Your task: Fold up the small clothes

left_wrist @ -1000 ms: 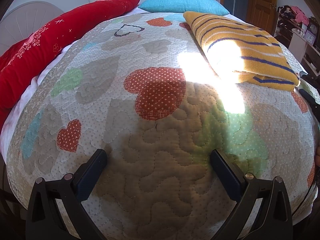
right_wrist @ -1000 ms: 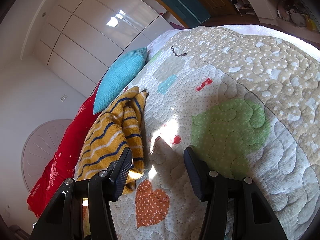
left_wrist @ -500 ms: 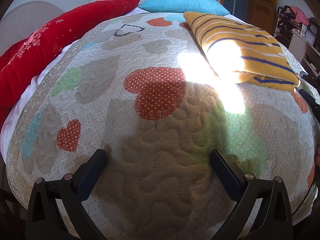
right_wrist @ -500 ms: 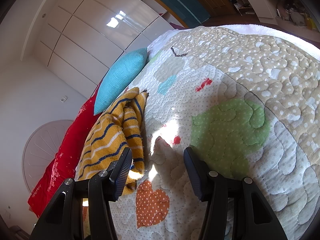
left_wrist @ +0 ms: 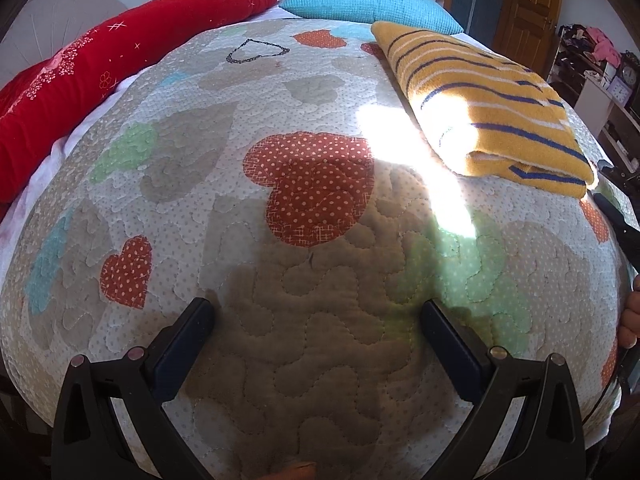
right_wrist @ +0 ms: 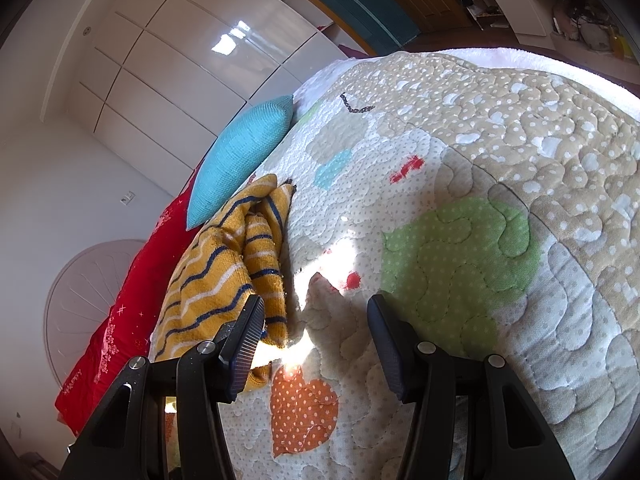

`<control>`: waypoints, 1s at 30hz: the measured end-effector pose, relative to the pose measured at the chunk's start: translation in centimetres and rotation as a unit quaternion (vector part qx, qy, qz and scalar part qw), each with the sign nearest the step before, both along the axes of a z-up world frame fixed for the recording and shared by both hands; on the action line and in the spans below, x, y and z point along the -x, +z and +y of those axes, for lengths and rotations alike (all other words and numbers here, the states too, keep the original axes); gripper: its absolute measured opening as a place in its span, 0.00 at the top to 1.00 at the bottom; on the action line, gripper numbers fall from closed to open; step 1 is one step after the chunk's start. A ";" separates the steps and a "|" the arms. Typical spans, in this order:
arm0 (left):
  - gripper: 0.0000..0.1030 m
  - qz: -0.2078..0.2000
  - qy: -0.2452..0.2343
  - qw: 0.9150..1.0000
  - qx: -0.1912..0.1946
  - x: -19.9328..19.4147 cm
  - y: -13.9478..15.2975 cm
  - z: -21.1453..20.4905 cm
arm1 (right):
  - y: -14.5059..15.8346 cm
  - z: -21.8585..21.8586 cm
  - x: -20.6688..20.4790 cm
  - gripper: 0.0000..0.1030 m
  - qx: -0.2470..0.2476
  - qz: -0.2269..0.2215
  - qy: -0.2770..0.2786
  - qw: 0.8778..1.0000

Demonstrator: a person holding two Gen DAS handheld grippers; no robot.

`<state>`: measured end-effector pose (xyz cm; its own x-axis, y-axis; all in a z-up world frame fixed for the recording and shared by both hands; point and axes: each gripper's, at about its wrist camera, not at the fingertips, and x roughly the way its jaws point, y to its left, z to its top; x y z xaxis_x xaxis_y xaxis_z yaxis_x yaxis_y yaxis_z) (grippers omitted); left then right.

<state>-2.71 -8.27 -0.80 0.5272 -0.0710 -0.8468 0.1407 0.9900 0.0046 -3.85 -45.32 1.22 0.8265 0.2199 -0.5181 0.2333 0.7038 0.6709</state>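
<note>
A folded yellow garment with navy and white stripes [left_wrist: 484, 100] lies on the quilted bed cover [left_wrist: 312, 360] at the far right. It also shows in the right wrist view [right_wrist: 224, 276], just left of my right gripper. My left gripper [left_wrist: 316, 320] is open and empty, low over the front of the quilt, well apart from the garment. My right gripper [right_wrist: 316, 316] is open and empty, its left finger [right_wrist: 246, 340] close beside the garment's near edge. The right gripper's edge shows in the left wrist view [left_wrist: 618, 216].
A long red pillow [left_wrist: 100, 76] lies along the bed's left side. A turquoise cushion [left_wrist: 368, 4] sits at the head. White wardrobes [right_wrist: 180, 52] stand behind the bed. A door [left_wrist: 528, 16] and cluttered shelves [left_wrist: 592, 64] are at the right.
</note>
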 end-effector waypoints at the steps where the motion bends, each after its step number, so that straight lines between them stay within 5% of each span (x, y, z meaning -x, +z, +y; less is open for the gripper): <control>1: 0.00 0.003 0.001 1.000 0.002 -0.2 0.0 0.0 | 0.0 0.1 -0.1 0.45 0.002 0.002 0.000 1.000; 6: 0.00 0.007 -0.001 1.000 -0.003 -0.2 0.0 -0.3 | 0.5 0.9 -0.7 0.45 0.021 0.042 -0.007 0.999; 17: 0.00 0.009 -0.008 1.000 0.016 1.5 0.3 0.5 | 6.6 11.2 5.2 0.27 0.194 0.082 -0.010 0.977; 25: 0.00 0.031 -0.015 0.999 0.031 3.1 0.5 1.2 | 4.5 15.0 5.4 0.26 0.253 0.125 0.027 0.959; 30: 0.00 0.025 -0.008 0.999 0.023 3.5 0.4 0.9 | 2.5 15.7 4.7 0.25 0.242 0.160 0.049 0.956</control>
<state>-6.21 -7.38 -0.42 0.4833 -0.1186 -0.8674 0.1563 0.9866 -0.0478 -8.57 -29.60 3.73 0.5958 -0.0417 -0.8020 0.2892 0.9428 0.1658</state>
